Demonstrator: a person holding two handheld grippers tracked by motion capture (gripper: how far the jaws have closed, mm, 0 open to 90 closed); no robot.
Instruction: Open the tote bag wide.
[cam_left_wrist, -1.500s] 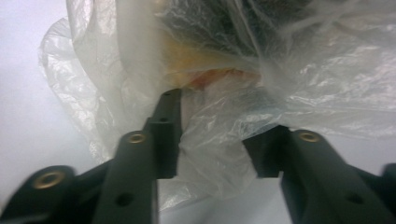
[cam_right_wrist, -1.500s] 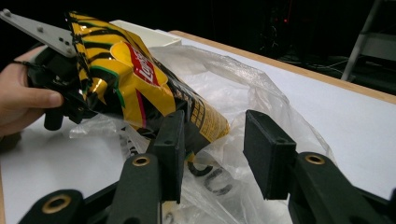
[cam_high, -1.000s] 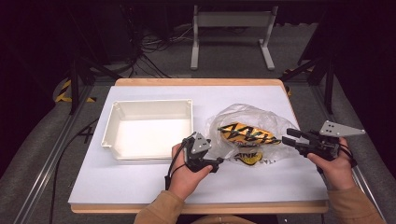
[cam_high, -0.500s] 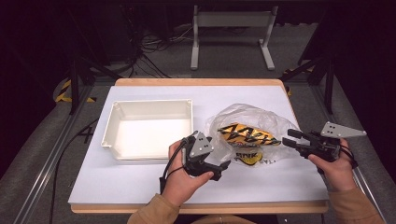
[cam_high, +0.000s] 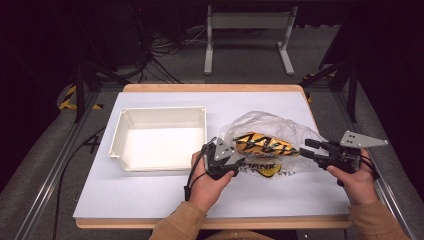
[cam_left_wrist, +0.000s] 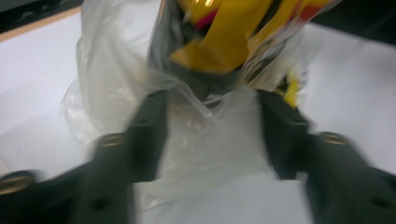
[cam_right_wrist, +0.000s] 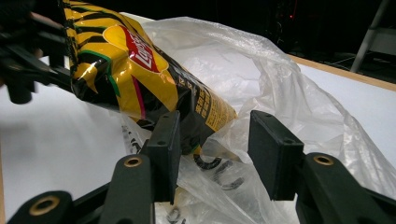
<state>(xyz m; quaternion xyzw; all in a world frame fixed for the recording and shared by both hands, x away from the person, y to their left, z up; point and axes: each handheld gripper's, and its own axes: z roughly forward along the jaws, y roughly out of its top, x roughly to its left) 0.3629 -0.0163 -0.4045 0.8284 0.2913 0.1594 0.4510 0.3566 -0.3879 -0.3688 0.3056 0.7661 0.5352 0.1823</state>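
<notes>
A clear plastic bag (cam_high: 265, 125) lies on the white table, right of centre, with a yellow-and-black chip bag (cam_high: 265, 145) inside it. My left gripper (cam_high: 239, 162) is at the bag's left edge. In the left gripper view its jaws have just been closing around a fold of the plastic bag (cam_left_wrist: 107, 70), still with a wide gap between them. The chip bag (cam_left_wrist: 224, 42) sits just beyond, and the left gripper (cam_left_wrist: 212, 102) looks blurred. My right gripper (cam_high: 306, 147) stands open at the bag's right edge. Its jaws (cam_right_wrist: 212, 126) straddle loose film (cam_right_wrist: 280, 79) and the chip bag's (cam_right_wrist: 130, 65) lower end.
An empty white bin (cam_high: 157, 112) stands on the table's left half, close beside my left hand. The white table (cam_high: 150, 195) has a wooden rim. Beyond the far edge are a metal stand (cam_high: 247, 22), cables and a dark floor.
My left hand has shifted right, up against the bag, and its jaws now stand narrower around the film. The right hand and the bin have kept still.
</notes>
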